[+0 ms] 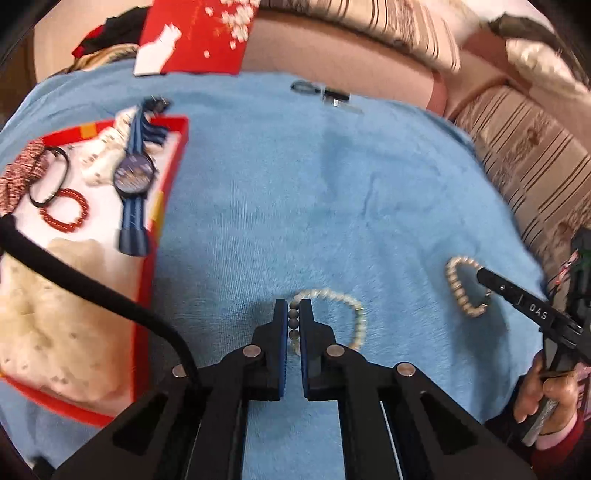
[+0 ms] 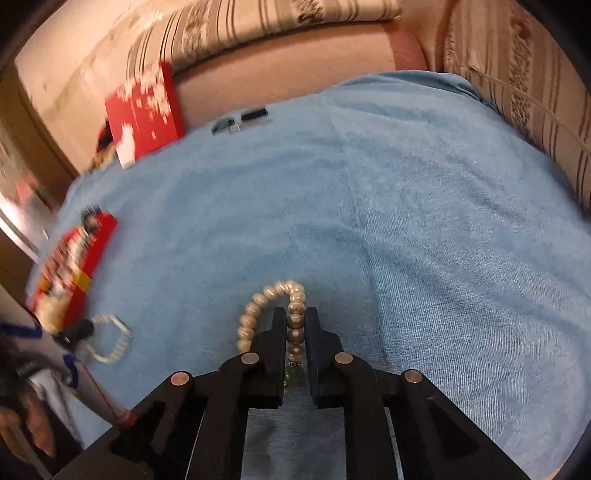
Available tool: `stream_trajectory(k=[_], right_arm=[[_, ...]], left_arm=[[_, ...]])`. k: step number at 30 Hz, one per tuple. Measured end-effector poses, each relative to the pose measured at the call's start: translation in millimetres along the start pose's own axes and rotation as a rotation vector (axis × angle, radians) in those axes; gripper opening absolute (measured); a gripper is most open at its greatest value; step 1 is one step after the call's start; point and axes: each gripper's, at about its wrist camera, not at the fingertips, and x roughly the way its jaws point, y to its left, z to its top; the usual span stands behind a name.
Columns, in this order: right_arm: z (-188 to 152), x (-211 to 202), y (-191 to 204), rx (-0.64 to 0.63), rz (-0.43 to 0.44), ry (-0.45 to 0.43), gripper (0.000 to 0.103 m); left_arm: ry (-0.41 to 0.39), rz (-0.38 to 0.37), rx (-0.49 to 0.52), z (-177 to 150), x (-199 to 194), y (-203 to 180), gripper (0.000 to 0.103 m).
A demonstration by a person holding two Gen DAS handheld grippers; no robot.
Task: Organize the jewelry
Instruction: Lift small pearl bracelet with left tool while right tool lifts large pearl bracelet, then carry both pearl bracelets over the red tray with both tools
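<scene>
While both tongs are closed on beads, each holds a separate piece. The left gripper point(image 1: 293, 314) pinches the near-left arc of a pale bead bracelet point(image 1: 354, 310), the rest of the loop lying on the blue towel point(image 1: 295, 184). The right gripper point(image 2: 295, 325) clamps a run of larger pearl-like beads on a second bracelet point(image 2: 258, 302), whose free arc curls to the left of the fingers.

Landmark: the red tray point(image 1: 177, 147). It sits well left of both bracelets and already holds a blue watch point(image 1: 133, 175), a red bead bracelet point(image 1: 66, 210) and a black hair tie point(image 1: 50, 177). A red lid point(image 1: 195, 33) lies beyond it.

Judgement: the pick-up step is in hand. Next, each bracelet needs lifting clear of the towel and carrying left to bare tray floor, released without snagging.
</scene>
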Motion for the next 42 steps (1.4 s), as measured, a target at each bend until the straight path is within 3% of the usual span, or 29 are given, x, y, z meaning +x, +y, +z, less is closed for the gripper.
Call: stream_trajectory(k=[8,17,25,29,36,42], right_arm=[[7,-50,24,0.019,0.093,-0.083,0.01],[3,-82,46,-0.036,0.08,-0.128,0.01],[-1,-105,52,-0.049,0.079,-0.147,0.01],[4,-116,56,-0.043,0.117,-0.149,0.01],[14,-127,76,-0.091,0.158,-0.151,0.01],[15,-129,102,-0.135,0.205,-0.143,0.01]], left_arm=[[-0.129,-0.051,-0.04,1,-70,-10,0.005],[-0.218,-0.041,-0.003,-15,-117,-24,0.005],[-0.234,-0.038,0.012,-24,-130,-32,0.005],[-0.21,-0.05,-0.029,-25,-133,-27,0.005],[-0.21,-0.006,-0.032,-34,-140,-22,0.005],[-0.216,-0.034,-0.069,-37,-149,-6,0.005]])
